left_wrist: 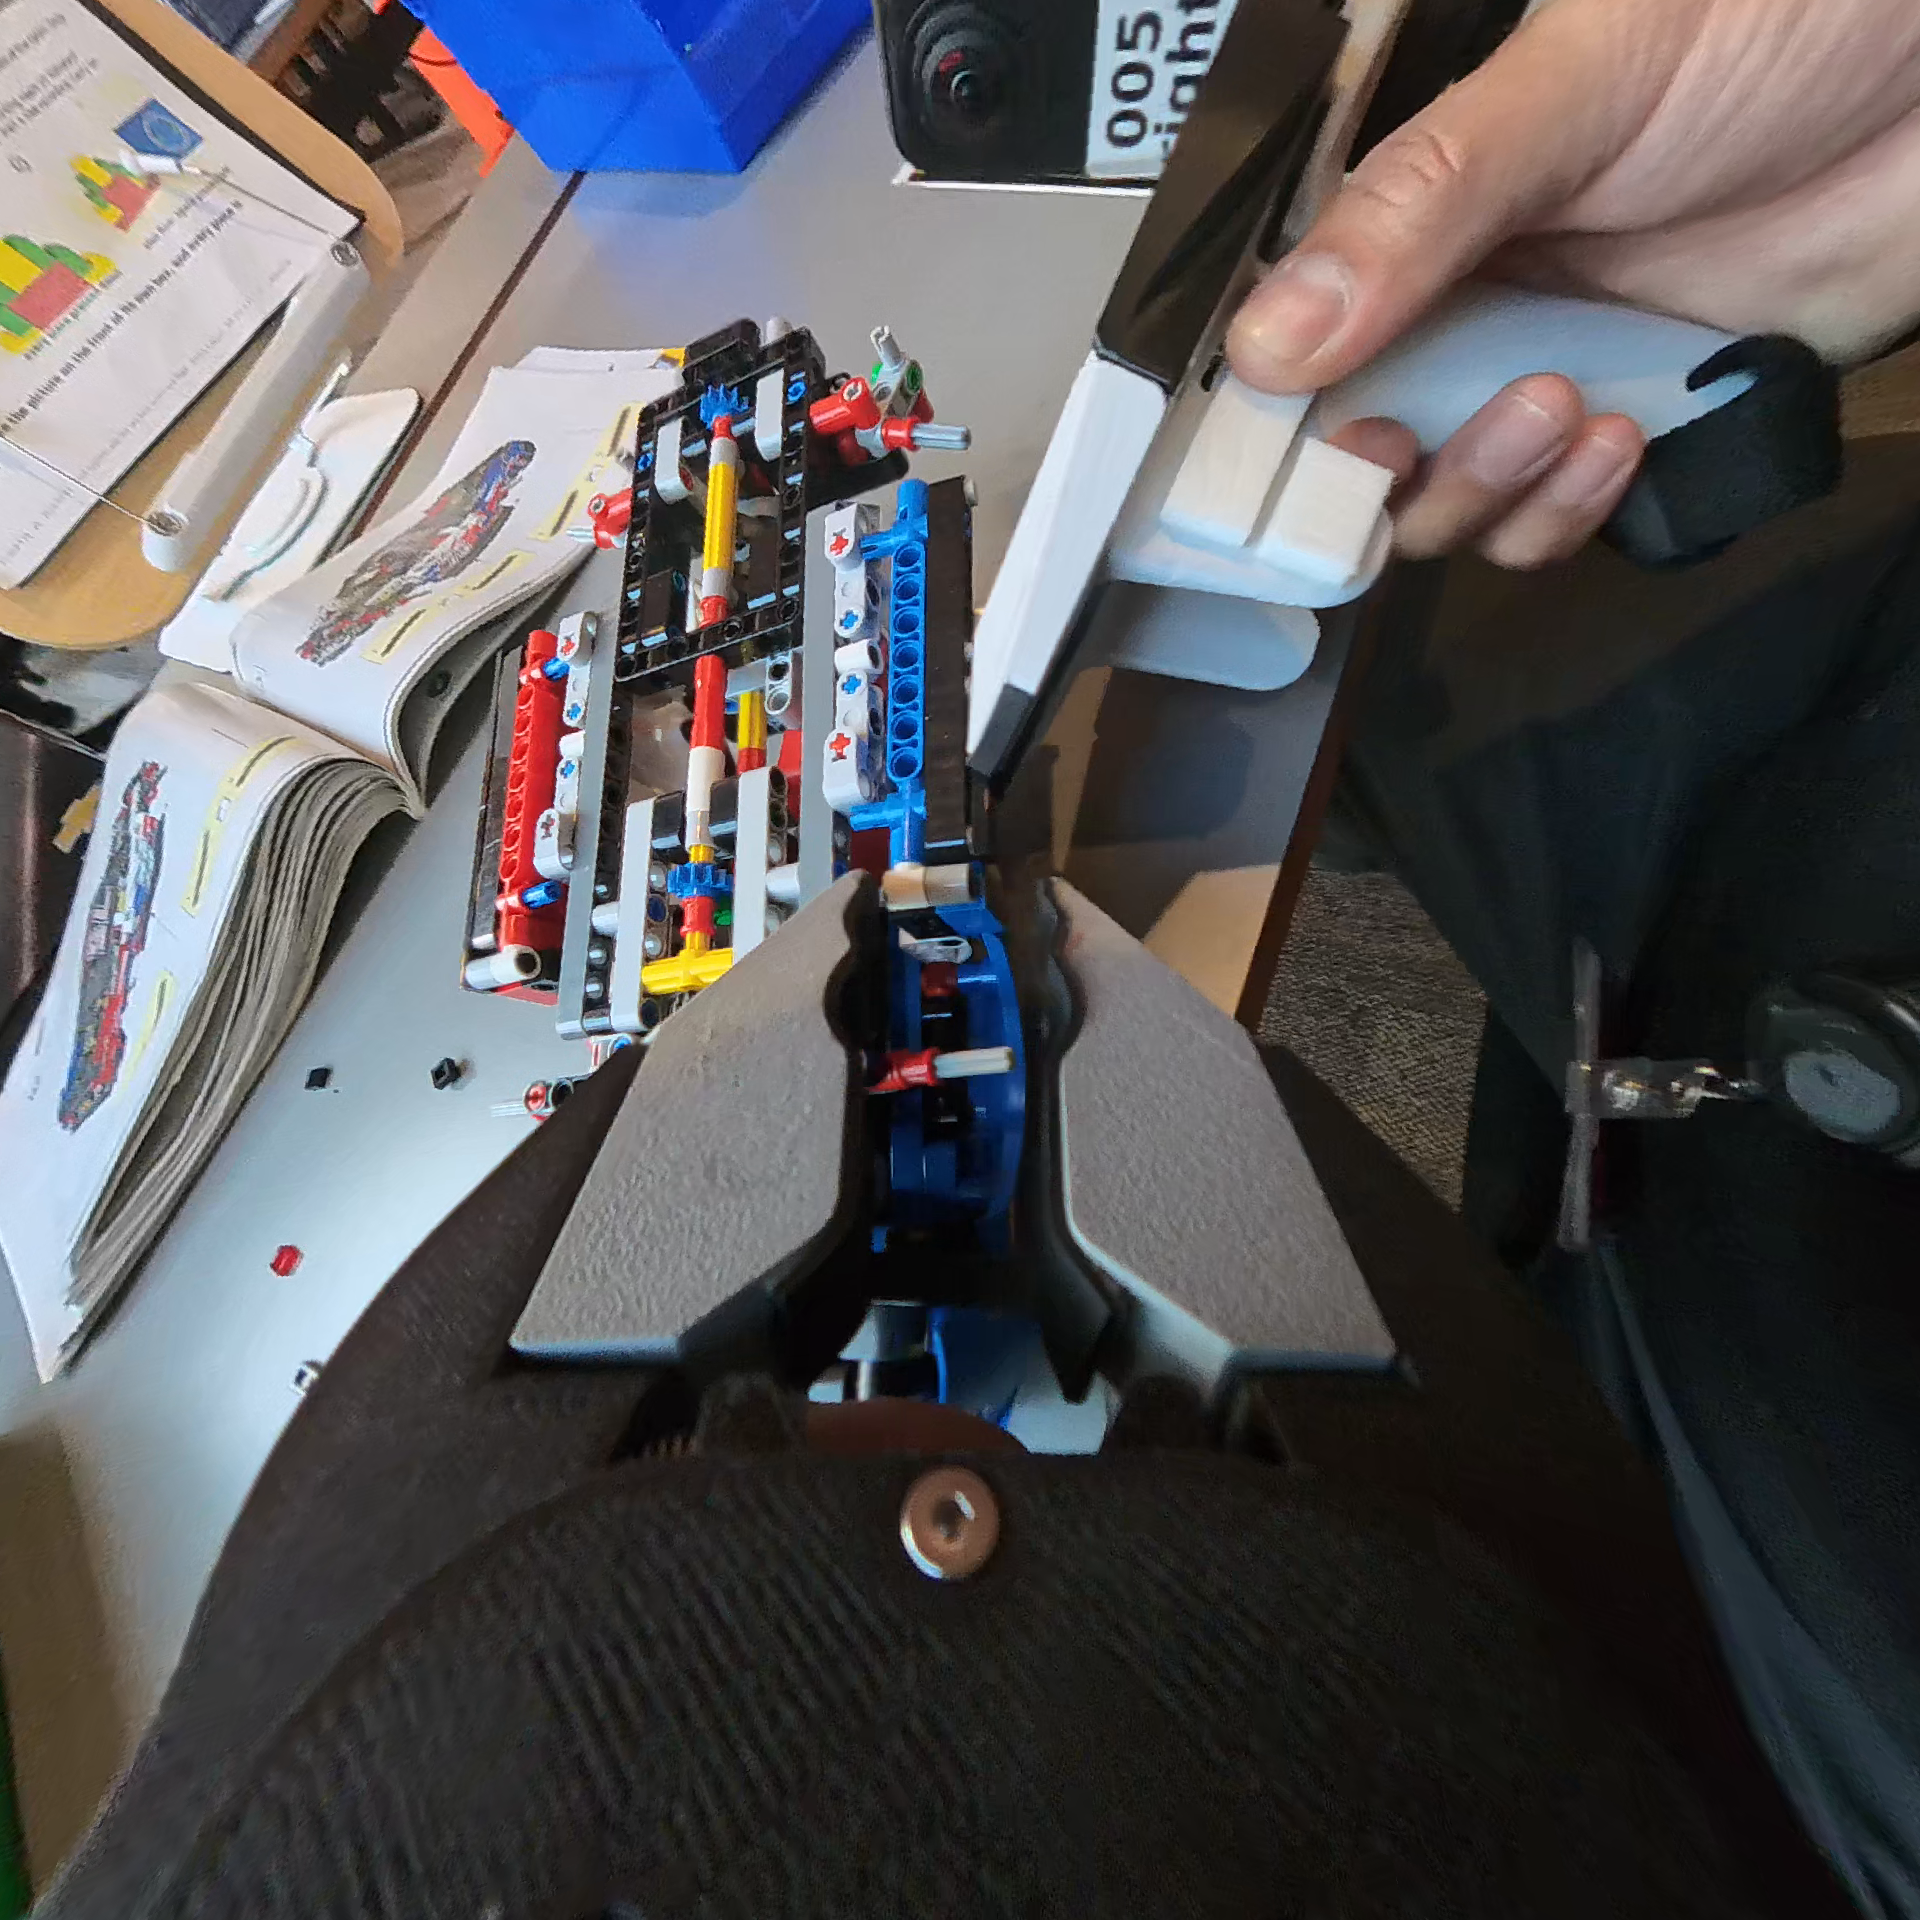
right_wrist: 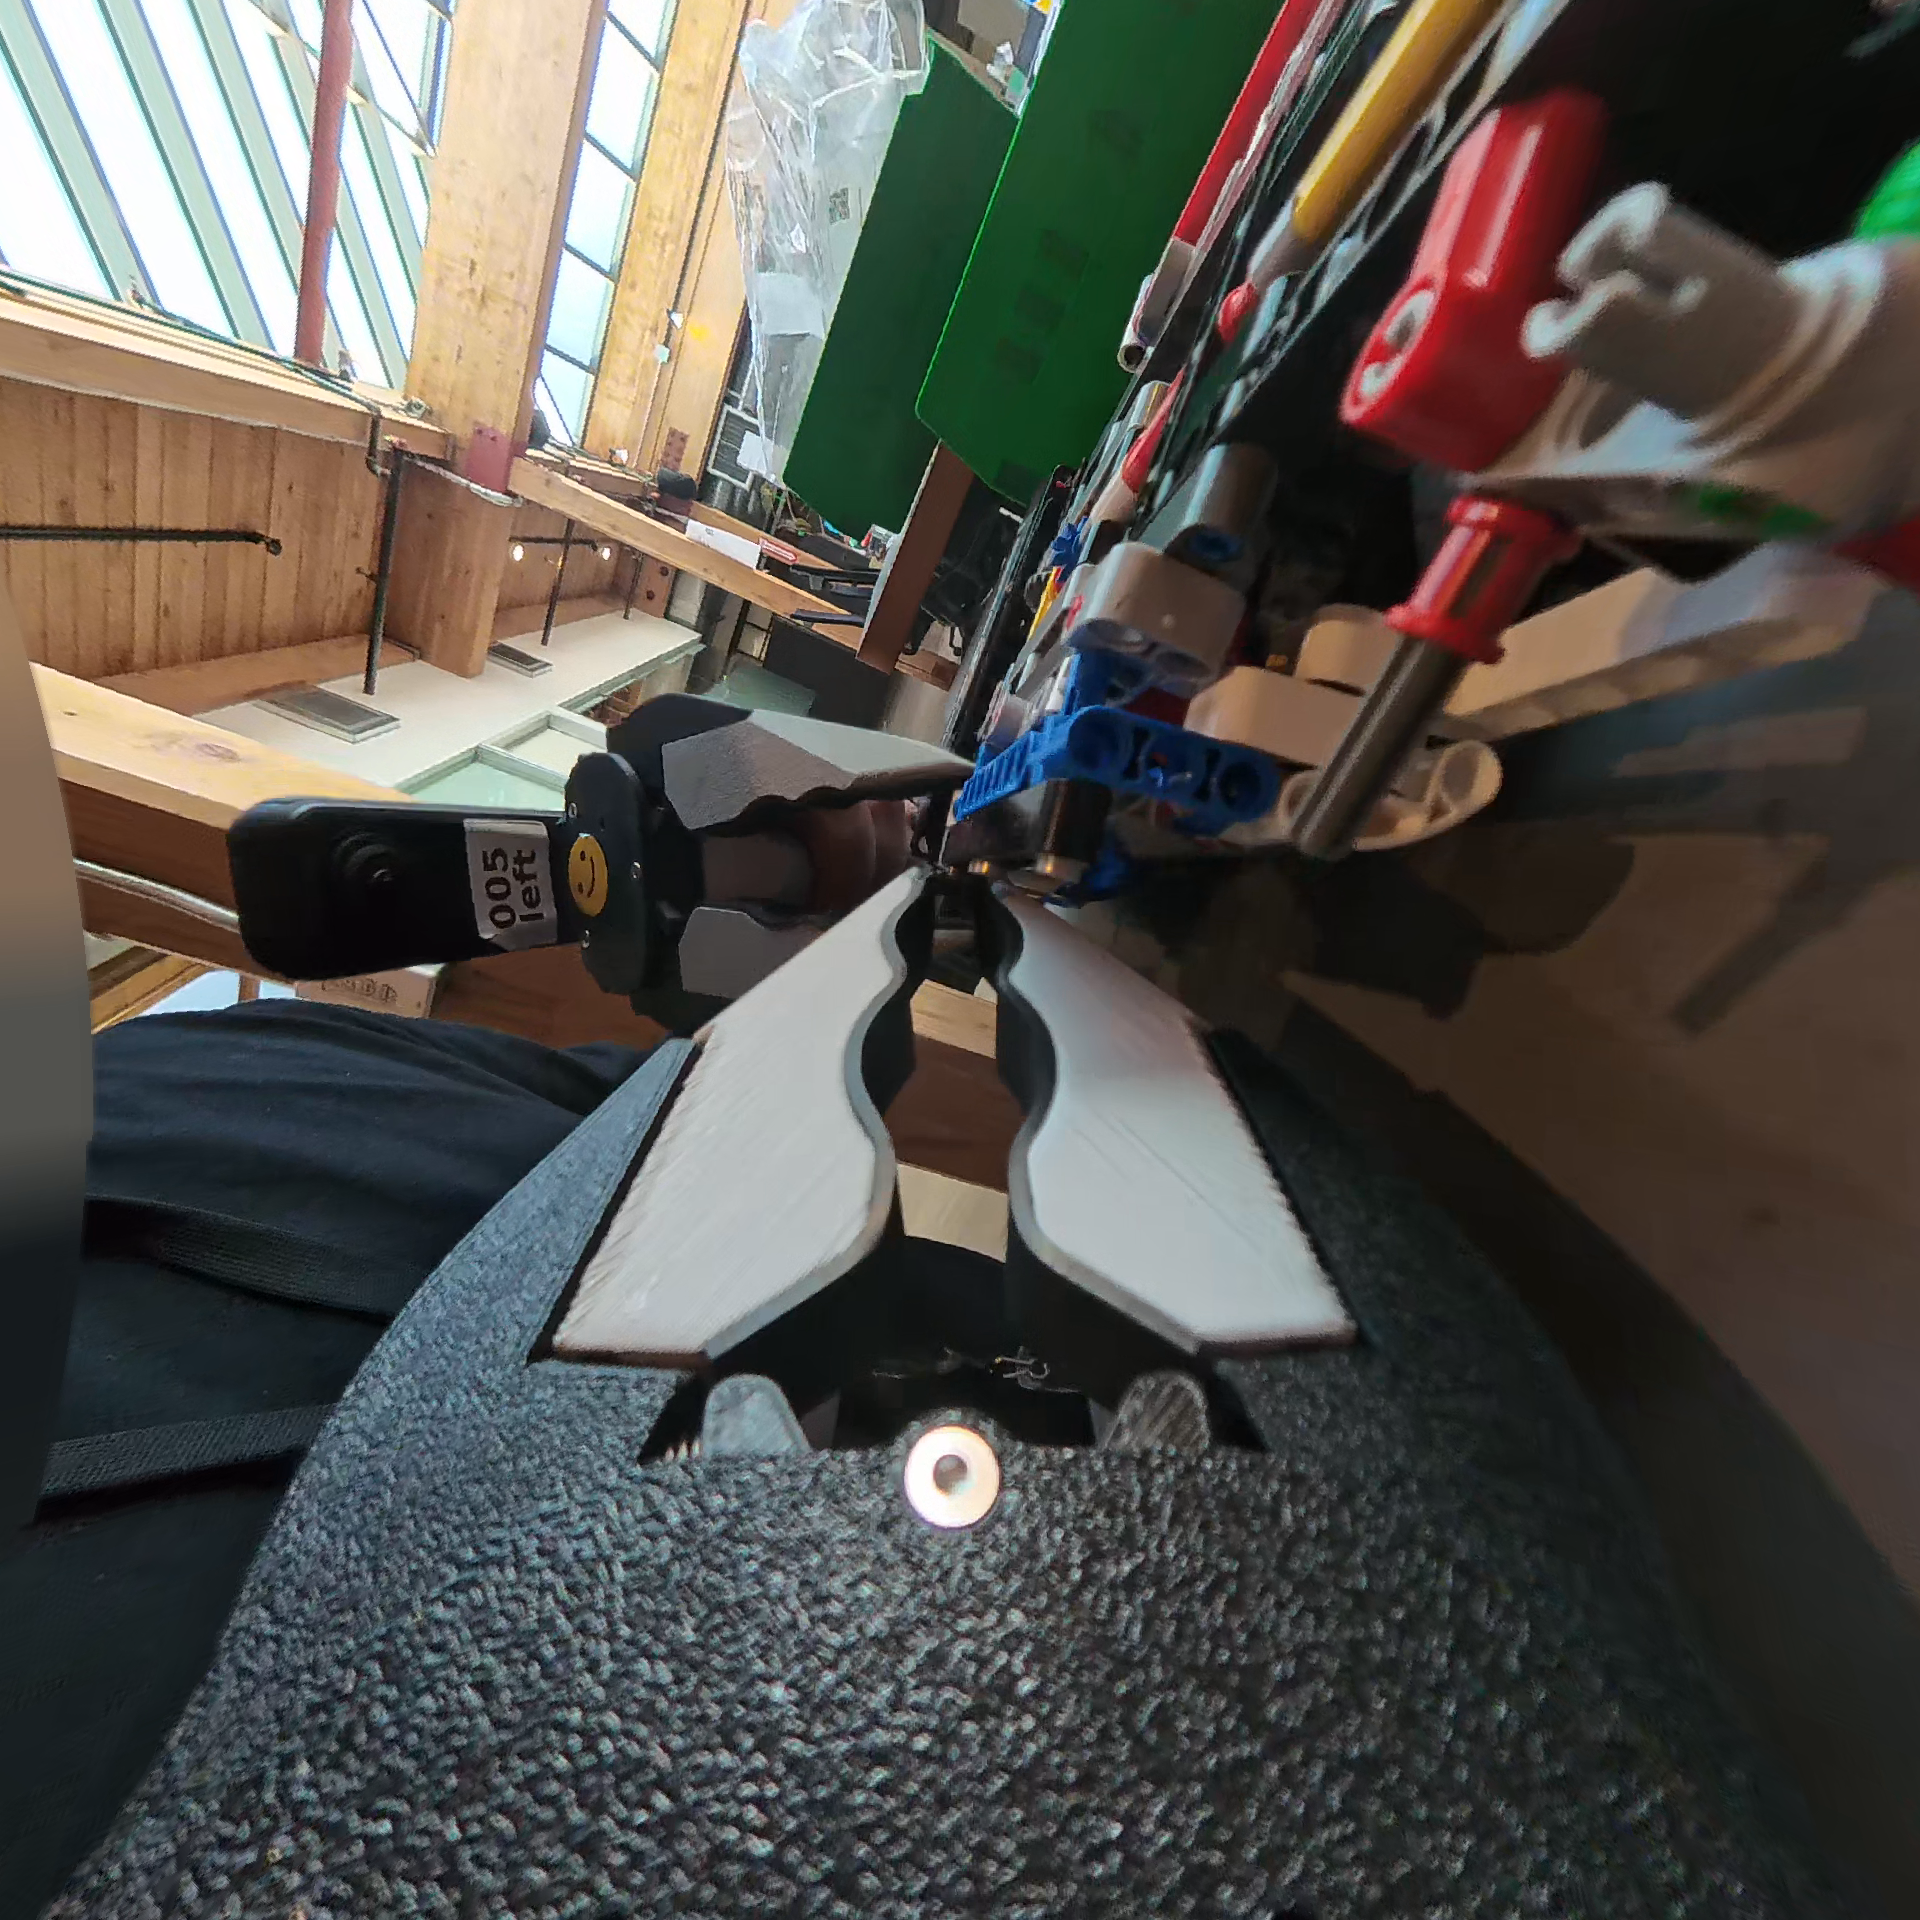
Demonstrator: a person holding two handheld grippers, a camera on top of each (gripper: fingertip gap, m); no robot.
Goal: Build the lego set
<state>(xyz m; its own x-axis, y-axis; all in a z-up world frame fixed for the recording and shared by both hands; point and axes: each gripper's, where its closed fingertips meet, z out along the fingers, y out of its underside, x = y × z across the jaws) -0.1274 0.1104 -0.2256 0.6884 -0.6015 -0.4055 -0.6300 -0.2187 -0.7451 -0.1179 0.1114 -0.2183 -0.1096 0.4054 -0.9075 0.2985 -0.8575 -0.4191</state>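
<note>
Your left wrist view: looks down along own fingers, close over lego model [left_wrist: 727,665], table [left_wrist: 343,1164] toward 9 o'clock. Your right wrist view: low, rolled sideways, model [right_wrist: 1299,582] at 1 o'clock, very near. Both share model.

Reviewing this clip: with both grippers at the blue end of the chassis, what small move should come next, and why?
Probably a short push by the right gripper to seat the part at its tips. The left gripper already clamps the blue section of the lego chassis, bracing it, and the right's tips meet at the blue beam.
</note>
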